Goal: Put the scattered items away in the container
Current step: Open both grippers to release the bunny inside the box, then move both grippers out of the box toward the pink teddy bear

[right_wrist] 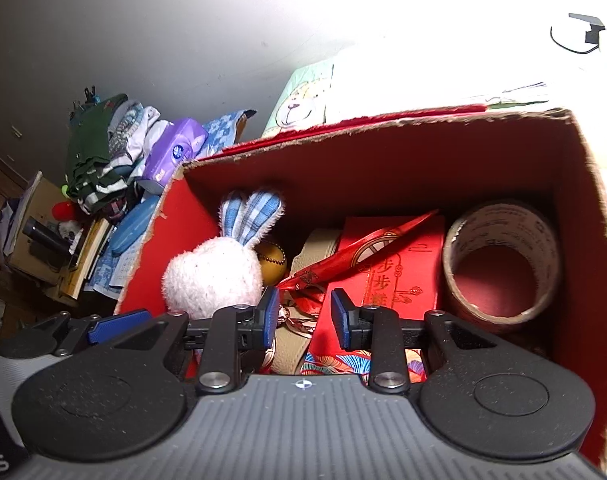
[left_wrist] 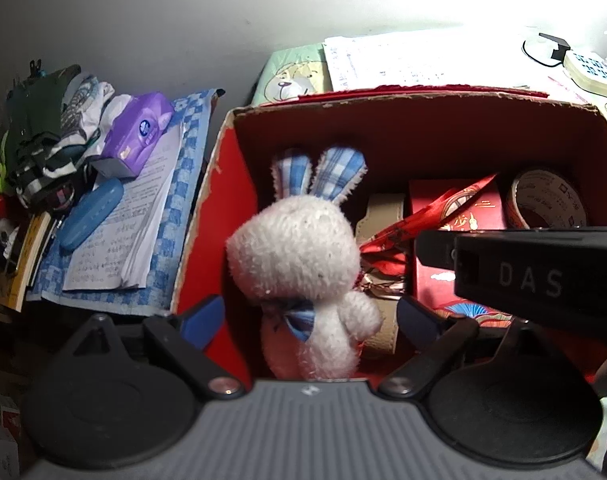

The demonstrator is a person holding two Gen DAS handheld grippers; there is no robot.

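A white plush bunny (left_wrist: 299, 252) with blue plaid ears stands upright in the left end of the red cardboard box (left_wrist: 383, 98). My left gripper (left_wrist: 309, 320) is open wide, a finger on either side of the bunny, neither touching it. My right gripper (right_wrist: 305, 316) hovers open over the box's middle with nothing between its blue pads (right_wrist: 269, 316). Its black body (left_wrist: 523, 276) crosses the left wrist view. The bunny (right_wrist: 211, 276) also shows in the right wrist view. In the box (right_wrist: 595, 200) lie a tape roll (right_wrist: 503, 260), a red carton (right_wrist: 399, 256), a beige strap and a gold ball.
Left of the box lie a stack of papers (left_wrist: 131, 224), a blue case (left_wrist: 91, 214), a purple tissue pack (left_wrist: 137, 136) and a heap of clothes (left_wrist: 43, 140). Behind the box are a bear-print cloth (left_wrist: 291, 76), more papers and a power strip (left_wrist: 591, 68).
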